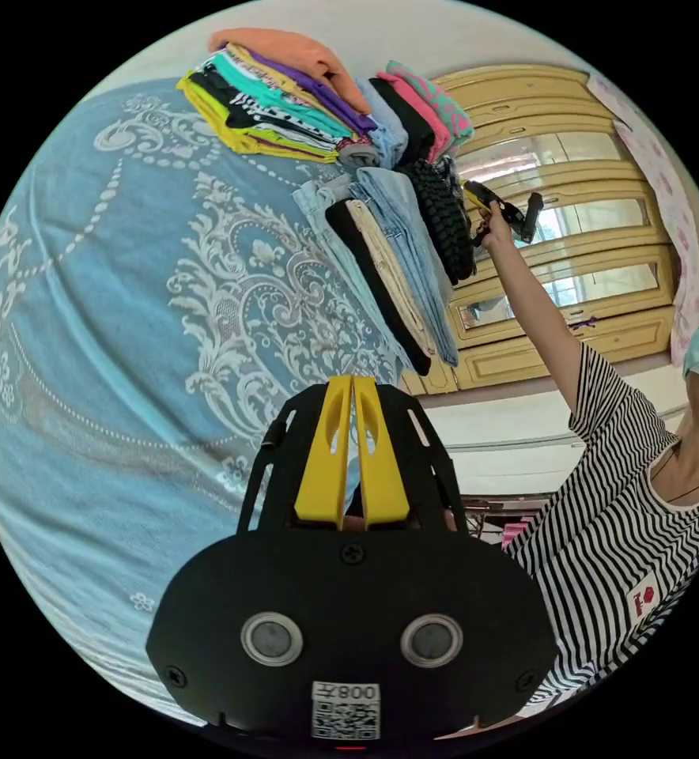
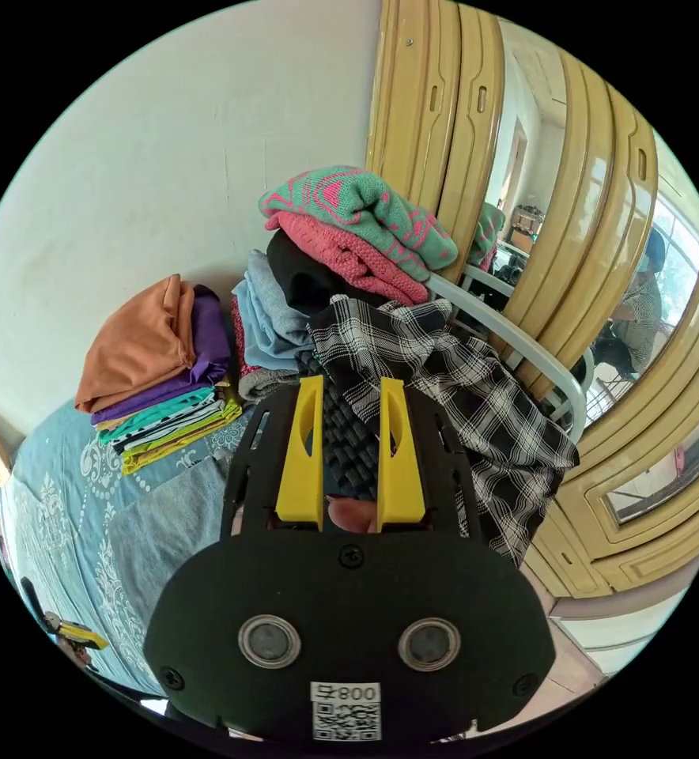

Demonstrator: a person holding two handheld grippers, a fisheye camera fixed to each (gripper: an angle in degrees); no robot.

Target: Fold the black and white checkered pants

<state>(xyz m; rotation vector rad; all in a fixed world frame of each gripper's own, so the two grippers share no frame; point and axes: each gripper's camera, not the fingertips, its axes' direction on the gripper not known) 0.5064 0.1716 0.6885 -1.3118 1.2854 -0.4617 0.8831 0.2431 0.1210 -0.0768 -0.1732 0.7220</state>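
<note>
Pants (image 2: 452,387) are lying unfolded, draped over the clothes pile (image 2: 349,237) by the rail; folding isn't begun. Right gripper (image 2: 350,395) is hovering open near them, empty; left gripper (image 1: 353,395) is closed, empty.

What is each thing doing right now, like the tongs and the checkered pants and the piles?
Left tongs: shut, holding nothing.
Right tongs: open, near the pants, not gripping.
Checkered pants: crumpled, unfolded, draped over a white rail.
Colourful pile: folded, stacked on the blue bedspread.
Jeans: folded.
</note>
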